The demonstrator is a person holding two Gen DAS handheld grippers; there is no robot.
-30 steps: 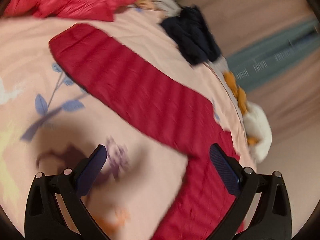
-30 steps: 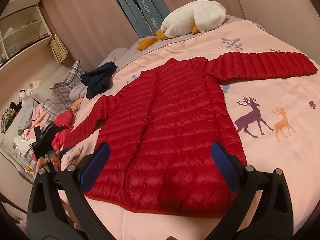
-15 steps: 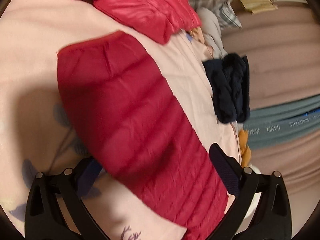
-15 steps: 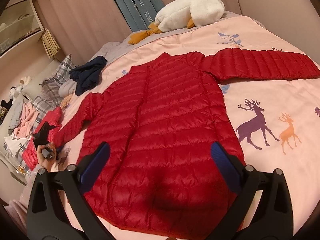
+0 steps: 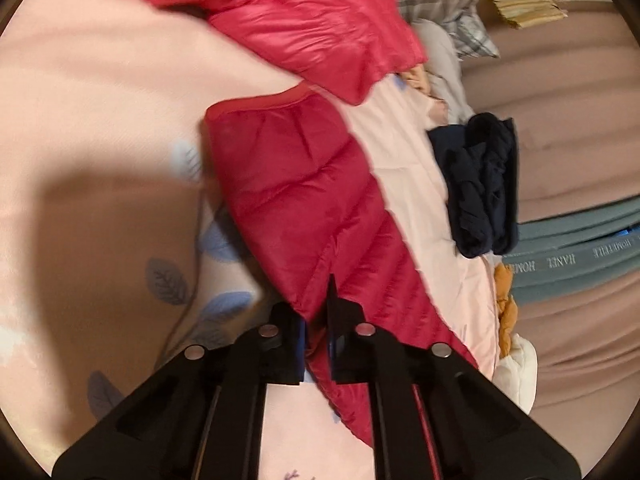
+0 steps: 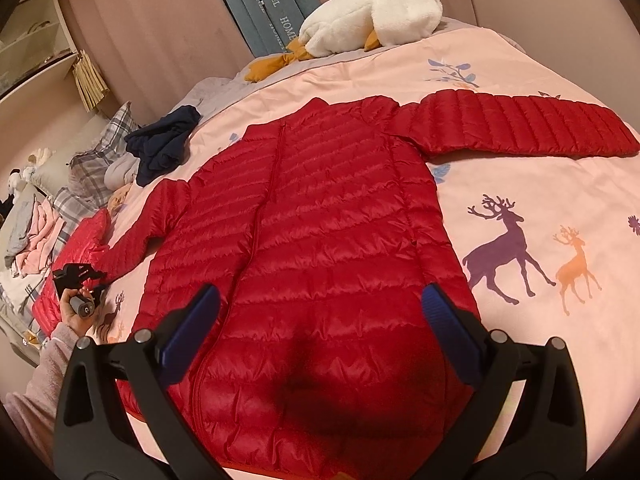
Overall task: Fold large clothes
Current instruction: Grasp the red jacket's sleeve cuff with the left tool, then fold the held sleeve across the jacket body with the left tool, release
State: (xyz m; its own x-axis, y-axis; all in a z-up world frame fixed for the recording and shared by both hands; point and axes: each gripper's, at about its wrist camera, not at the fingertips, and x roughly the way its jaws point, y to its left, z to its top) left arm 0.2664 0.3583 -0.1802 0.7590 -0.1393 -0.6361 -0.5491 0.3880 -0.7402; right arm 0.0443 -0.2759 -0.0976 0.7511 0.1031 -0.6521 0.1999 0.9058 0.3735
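The left tongs (image 5: pixel 316 340) are seen closed on the red down jacket's (image 6: pixel 320 248) left sleeve (image 5: pixel 304 208), a pinch of fabric being held between the two fingers a little way back from the cuff; this grip is shown only in the left wrist view. From the right wrist view the same tongs are seen as a small dark shape at the far left, held in a hand (image 6: pixel 78 312) with a pale fleecy sleeve (image 6: pixel 36 384) behind it.

Ahead of the left tongs, beyond the cuff, a second crumpled red garment (image 5: pixel 312 24) is lying on the bed (image 5: pixel 80 80), with a plaid cloth (image 5: pixel 444 12) to its right. A bundle of dark navy clothing (image 5: pixel 484 184) is placed to the right of the sleeve, apart from it.

The right tongs (image 6: pixel 320 336) are held wide apart above the jacket's hem, with nothing between the fingers. Only here is the whole jacket shown, spread flat on the pink deer-print bedcover, zipper closed, right sleeve (image 6: pixel 520 128) stretched out to the right. A white plush goose (image 6: pixel 372 16) is lying far ahead, at the bed's far edge.
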